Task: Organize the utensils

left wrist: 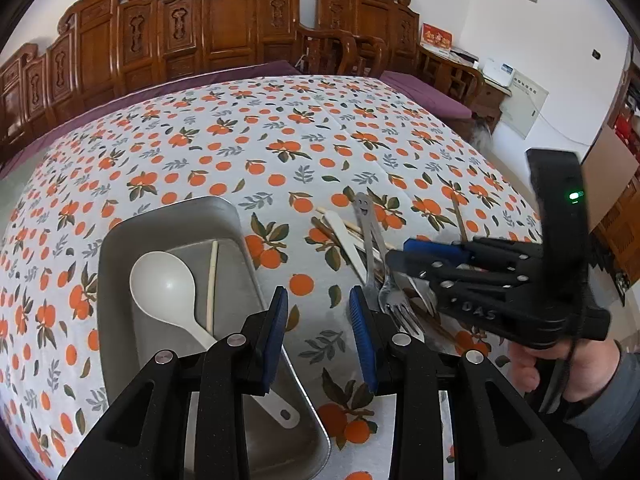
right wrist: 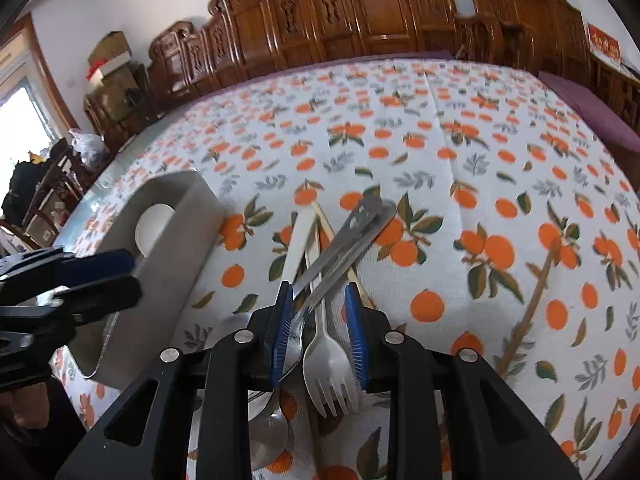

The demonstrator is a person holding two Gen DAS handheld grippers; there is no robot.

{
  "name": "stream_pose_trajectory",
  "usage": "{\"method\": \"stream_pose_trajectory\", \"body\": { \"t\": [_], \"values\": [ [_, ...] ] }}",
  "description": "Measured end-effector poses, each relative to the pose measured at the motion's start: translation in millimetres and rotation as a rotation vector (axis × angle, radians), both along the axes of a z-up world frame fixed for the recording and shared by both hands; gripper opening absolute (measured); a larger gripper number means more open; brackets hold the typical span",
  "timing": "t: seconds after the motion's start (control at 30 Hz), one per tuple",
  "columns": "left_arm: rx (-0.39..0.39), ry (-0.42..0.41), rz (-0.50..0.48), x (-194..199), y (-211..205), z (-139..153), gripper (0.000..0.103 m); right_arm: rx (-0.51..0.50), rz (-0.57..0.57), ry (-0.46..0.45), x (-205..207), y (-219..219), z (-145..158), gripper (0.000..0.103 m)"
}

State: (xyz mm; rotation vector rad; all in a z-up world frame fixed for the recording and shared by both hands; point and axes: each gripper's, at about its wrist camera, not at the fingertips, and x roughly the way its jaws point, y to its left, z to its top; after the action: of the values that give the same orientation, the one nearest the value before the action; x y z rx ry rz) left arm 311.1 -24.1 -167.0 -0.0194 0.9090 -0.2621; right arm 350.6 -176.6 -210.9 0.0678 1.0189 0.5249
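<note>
Because the loose pile lay right of the tray, my two tools split the work as follows.

Right gripper point(right wrist: 318, 334): jaws spread and empty, straddling the white plastic fork point(right wrist: 329, 364) and the neck of a steel spoon point(right wrist: 267, 424), pads not pressing on either (I judged it was lined up for a pick).

Left gripper point(left wrist: 319, 334): jaws apart with nothing between them, over the tablecloth point(left wrist: 224, 140) beside the tray's right wall, ready to help.

Tray point(left wrist: 120, 240): grey, on the left, the collecting place.

In the tray: one white serving spoon point(left wrist: 164, 286), one pale chopstick point(left wrist: 212, 284).

Pile count: one white fork, one steel fork point(left wrist: 396, 306), one steel spoon, one smiley-faced steel handle point(left wrist: 363, 204), several chopsticks (too overlapped to count).

Stray: one brown chopstick point(right wrist: 528, 312), well apart on the right.
</note>
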Motion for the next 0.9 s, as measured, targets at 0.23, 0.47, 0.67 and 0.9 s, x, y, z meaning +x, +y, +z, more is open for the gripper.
{"method": "stream_pose_trajectory", "body": {
  "t": [0.23,0.47,0.67,0.9],
  "values": [
    [-0.003,-0.006,0.005,-2,4,3,0.03,0.019,-0.017,0.052,6,4,-10,0.029],
    [-0.006,-0.007,0.006,-3,5,3,0.03,0.059,-0.039,0.069,9,-6,-10,0.014],
    [-0.001,-0.005,0.0,-3,2,3,0.03,0.063,-0.058,0.041,10,-16,-4,0.009],
    [-0.004,-0.014,-0.013,-4,-8,3,0.03,0.085,-0.08,-0.013,6,-38,10,0.004]
  ]
}}
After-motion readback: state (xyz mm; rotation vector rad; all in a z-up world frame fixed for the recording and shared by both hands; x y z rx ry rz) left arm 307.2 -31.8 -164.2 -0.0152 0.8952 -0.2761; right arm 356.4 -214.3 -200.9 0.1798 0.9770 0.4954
